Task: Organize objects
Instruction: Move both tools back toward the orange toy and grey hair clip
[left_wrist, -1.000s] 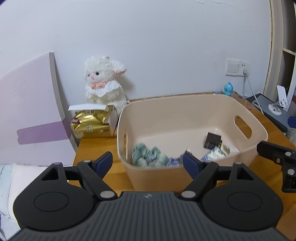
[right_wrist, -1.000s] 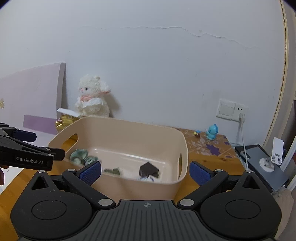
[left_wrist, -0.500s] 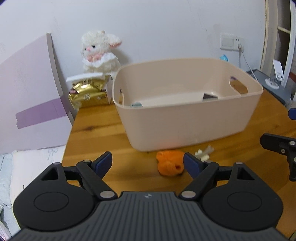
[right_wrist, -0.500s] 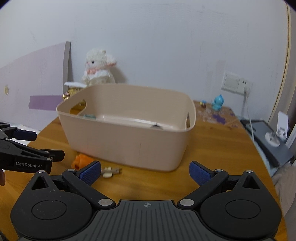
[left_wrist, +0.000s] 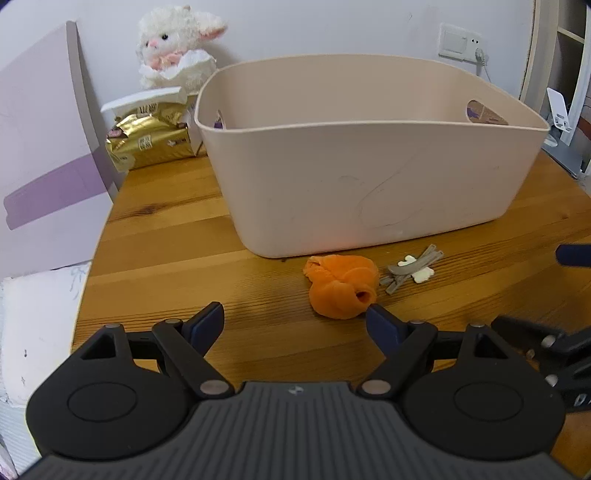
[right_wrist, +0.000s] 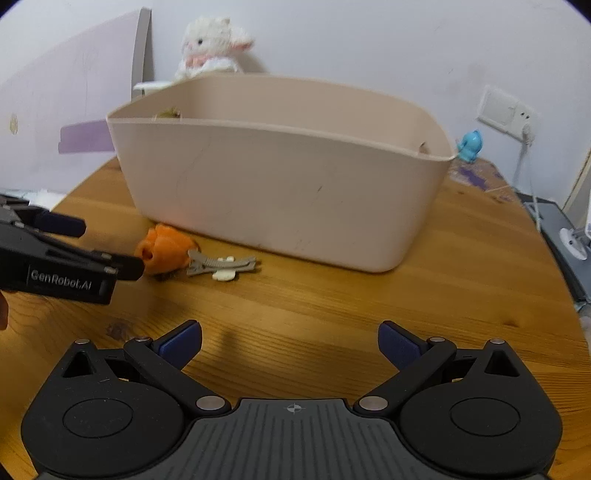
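Smooth matt plastic bin (left_wrist: 369, 177) on glossy grained wood table (left_wrist: 166, 258).

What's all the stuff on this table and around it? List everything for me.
Bin: one, beige, mid-table.
Scrunchie: one, orange, in front of the bin.
Hair clips: a small grey and cream cluster, beside the scrunchie.
Plush lamb: one, white, by the wall.
Gold packet: one, under the lamb.
Blue figurine: one, behind the bin.
Wall socket: one, white.
Table: one, wooden.
Left gripper: open, near the scrunchie.
Right gripper: open, empty.
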